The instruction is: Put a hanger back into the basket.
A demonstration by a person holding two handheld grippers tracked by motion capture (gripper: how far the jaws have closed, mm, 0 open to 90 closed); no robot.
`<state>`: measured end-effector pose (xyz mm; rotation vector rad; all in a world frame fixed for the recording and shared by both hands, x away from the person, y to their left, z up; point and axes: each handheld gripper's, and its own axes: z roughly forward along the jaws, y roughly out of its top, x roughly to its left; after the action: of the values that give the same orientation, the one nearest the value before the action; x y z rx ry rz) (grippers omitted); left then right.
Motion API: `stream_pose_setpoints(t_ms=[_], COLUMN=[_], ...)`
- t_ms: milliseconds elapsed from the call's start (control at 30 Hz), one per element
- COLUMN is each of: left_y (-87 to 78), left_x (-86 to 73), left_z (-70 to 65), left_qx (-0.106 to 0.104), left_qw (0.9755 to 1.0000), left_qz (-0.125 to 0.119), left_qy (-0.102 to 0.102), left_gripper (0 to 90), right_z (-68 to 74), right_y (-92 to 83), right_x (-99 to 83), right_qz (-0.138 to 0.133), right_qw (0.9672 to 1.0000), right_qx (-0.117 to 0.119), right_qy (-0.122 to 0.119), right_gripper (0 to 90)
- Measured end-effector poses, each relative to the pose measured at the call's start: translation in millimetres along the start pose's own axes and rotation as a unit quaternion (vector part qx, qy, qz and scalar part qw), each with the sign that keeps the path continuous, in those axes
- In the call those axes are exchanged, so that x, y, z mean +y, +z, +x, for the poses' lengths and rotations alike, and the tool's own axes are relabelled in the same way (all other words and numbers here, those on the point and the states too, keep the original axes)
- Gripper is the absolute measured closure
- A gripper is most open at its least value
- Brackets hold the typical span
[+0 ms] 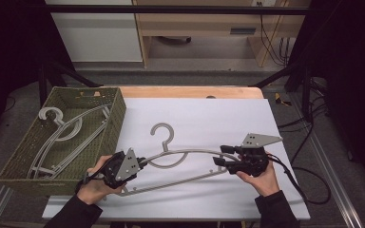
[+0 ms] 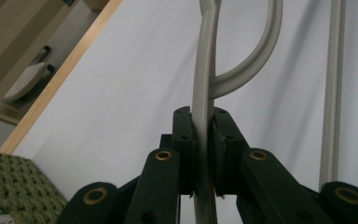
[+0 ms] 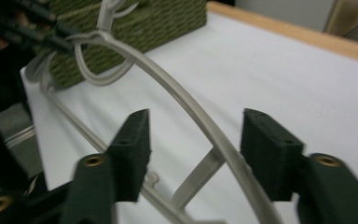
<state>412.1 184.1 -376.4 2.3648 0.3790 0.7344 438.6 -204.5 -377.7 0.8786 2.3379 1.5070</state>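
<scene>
A grey plastic hanger (image 1: pixel 190 152) lies on the white sheet (image 1: pixel 209 114), its hook pointing to the far side. My left gripper (image 1: pixel 142 162) is at the hanger's left end, and in the left gripper view its jaws (image 2: pixel 203 126) are shut on the hanger's upper arm (image 2: pixel 204 84). My right gripper (image 1: pixel 221 156) is at the hanger's right end. In the right gripper view it (image 3: pixel 198 119) stands open with the hanger's arm (image 3: pixel 177 95) passing between the jaws, nearer the right one, and neither pad presses on it.
A green woven basket (image 1: pixel 119 114) sits at the left of the table with a few grey hangers (image 1: pixel 64 135) in it. The wooden table edge (image 1: pixel 190 91) runs along the far side. Each gripper's cable trails toward the person.
</scene>
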Motion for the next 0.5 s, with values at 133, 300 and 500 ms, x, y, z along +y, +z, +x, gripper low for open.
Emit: stream_pose_setpoints(t_ms=[133,300,500], left_y=[-0.4,-5.1,-16.8], left_x=[-0.6,1.1,4.7], left_z=[2.7,7.0,11.8], left_qx=[0.015,0.028,0.052], left_qw=[0.9991,0.9962,0.9928], left_qz=[0.0,-0.004,-0.016], left_qy=[-0.039,-0.082,-0.107], left_gripper=[81.4,81.3,81.3], right_z=[-1.0,-3.4,-8.0], right_y=[-6.8,-17.1,-26.3], right_x=[-1.7,-6.6,-16.4], right_qz=[-0.029,-0.042,-0.052], right_qw=[0.9987,0.9969,0.9937], right_qx=[-0.041,-0.065,-0.094], right_qy=[0.002,0.014,0.031], right_gripper=[26.9,17.2,10.8])
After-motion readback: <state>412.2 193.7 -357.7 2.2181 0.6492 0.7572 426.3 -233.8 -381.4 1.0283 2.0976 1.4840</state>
